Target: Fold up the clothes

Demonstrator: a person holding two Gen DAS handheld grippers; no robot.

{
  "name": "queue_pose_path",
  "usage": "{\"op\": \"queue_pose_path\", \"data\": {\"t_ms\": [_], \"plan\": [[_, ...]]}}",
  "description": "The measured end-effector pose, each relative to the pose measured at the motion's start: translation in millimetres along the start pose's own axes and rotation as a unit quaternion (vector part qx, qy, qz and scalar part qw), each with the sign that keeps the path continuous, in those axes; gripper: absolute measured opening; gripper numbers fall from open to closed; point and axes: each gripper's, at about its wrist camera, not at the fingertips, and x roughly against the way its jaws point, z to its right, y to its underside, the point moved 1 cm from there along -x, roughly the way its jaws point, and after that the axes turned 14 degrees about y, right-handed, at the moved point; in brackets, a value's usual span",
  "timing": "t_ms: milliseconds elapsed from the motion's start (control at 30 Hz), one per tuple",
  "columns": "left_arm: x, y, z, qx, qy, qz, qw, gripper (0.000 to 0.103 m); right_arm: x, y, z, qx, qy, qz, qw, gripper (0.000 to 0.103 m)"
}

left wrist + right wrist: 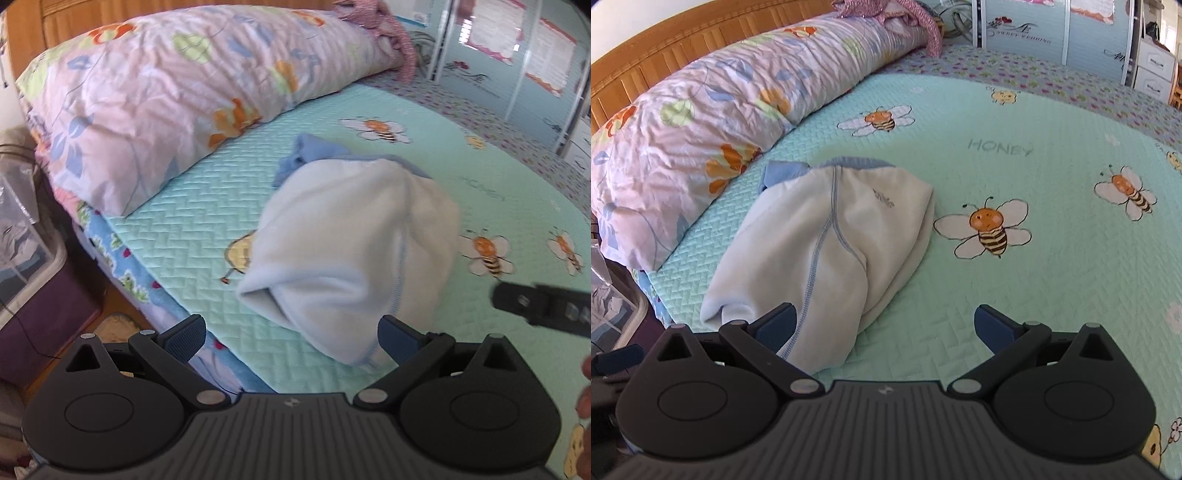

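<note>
Left gripper [291, 334] agape, garment [351, 251] — seemingly folded

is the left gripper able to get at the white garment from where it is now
Probably yes. The left gripper is open, and the near end of the white garment lies just ahead of its fingers on the bee quilt, with nothing between them. The right gripper is open and off to the side.

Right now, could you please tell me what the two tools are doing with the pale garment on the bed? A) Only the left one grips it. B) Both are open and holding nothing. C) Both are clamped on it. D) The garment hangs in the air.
B: the left tool and right tool both stand open, while the pale garment lies bundled on the green bee bedspread, gripped by neither.
</note>
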Motion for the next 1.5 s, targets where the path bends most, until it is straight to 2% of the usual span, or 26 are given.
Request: {"op": "queue_pose_path", "data": {"t_ms": [133, 400, 500, 600, 633, 700, 767, 833, 867, 900, 933, 967, 1000, 1067, 1100, 1200, 1233, 1300, 1367, 1400, 1433, 1467, 1500], "plan": [[-13, -3, -18, 0.034, -0.016, 0.011, 0.9992, 0.102, -20, 4, 1, -0.003, 0.008, -0.018, 1.000, 0.102], [-52, 6, -32, 0.031, -0.046, -0.023, 0.9982, 0.101, -62, 20, 18, -0.064, -0.010, -0.057, 0.996, 0.102], [-69, -6, -43, 0.040, -0.054, -0.020, 0.9975, 0.102, -76, 17, 15, -0.078, -0.027, -0.064, 0.995, 0.102], [-92, -16, -52, 0.075, -0.030, -0.031, 0.9963, 0.102, -101, 12, 14, -0.102, -0.038, -0.080, 0.991, 0.100], [-100, -18, -54, 0.086, -0.021, -0.035, 0.9955, 0.102, -111, 11, 12, -0.115, -0.041, -0.088, 0.989, 0.091], [-112, -19, -51, 0.090, -0.014, -0.039, 0.9951, 0.102, -130, 8, 9, -0.141, -0.049, -0.105, 0.983, 0.084], [-122, -20, -46, 0.089, -0.008, -0.038, 0.9953, 0.101, -145, 7, 2, -0.166, -0.057, -0.126, 0.976, 0.082], [-132, -21, -41, 0.088, -0.002, -0.037, 0.9954, 0.100, -150, 4, -6, -0.166, -0.059, -0.121, 0.977, 0.081], [-137, -21, -39, 0.088, 0.001, -0.037, 0.9954, 0.096, -151, 2, -10, -0.164, -0.060, -0.116, 0.978, 0.078], [-138, -23, -36, 0.088, 0.004, -0.035, 0.9955, 0.092, -153, 0, -14, -0.162, -0.060, -0.112, 0.979, 0.060], [-136, -24, -34, 0.086, 0.012, -0.032, 0.9957, 0.079, -152, -1, -12, -0.167, -0.069, -0.110, 0.977, 0.035], [-133, -26, -32, 0.084, 0.019, -0.028, 0.9959, 0.062, -150, -1, -7, -0.174, -0.081, -0.108, 0.975, 0.029], [-131, -27, -30, 0.081, 0.026, -0.025, 0.9960, 0.055, -148, -1, -3, -0.181, -0.093, -0.107, 0.973, 0.023], [-126, -30, -26, 0.077, 0.040, -0.018, 0.9961, 0.029, -144, -2, 6, -0.195, -0.117, -0.105, 0.968, 0.019], [-124, -32, -24, 0.074, 0.048, -0.014, 0.9960, 0.023, -142, -2, 10, -0.202, -0.129, -0.104, 0.965, 0.017], [-112, -34, -23, 0.075, 0.070, -0.004, 0.9947, 0.020, -135, -3, 23, -0.223, -0.165, -0.100, 0.956, 0.012], [-108, -34, -24, 0.076, 0.078, -0.001, 0.9941, 0.020, -133, -3, 28, -0.230, -0.177, -0.098, 0.952, 0.012], [-104, -34, -25, 0.075, 0.086, -0.002, 0.9934, 0.021, -122, -5, 34, -0.225, -0.185, -0.089, 0.953, 0.012], [-104, -34, -29, 0.079, 0.079, -0.008, 0.9936, 0.033, -114, -8, 39, -0.215, -0.187, -0.079, 0.955, 0.016], [-106, -36, -33, 0.089, 0.068, -0.012, 0.9937, 0.039, -115, -11, 40, -0.210, -0.175, -0.076, 0.959, 0.025], [-108, -36, -39, 0.099, 0.059, -0.017, 0.9932, 0.051, -115, -13, 40, -0.206, -0.158, -0.072, 0.963, 0.046], [-111, -38, -43, 0.110, 0.057, -0.024, 0.9920, 0.060, -116, -15, 41, -0.202, -0.141, -0.069, 0.967, 0.062], [-113, -39, -48, 0.120, 0.055, -0.031, 0.9908, 0.063, -118, -16, 44, -0.205, -0.123, -0.063, 0.969, 0.089]]}}
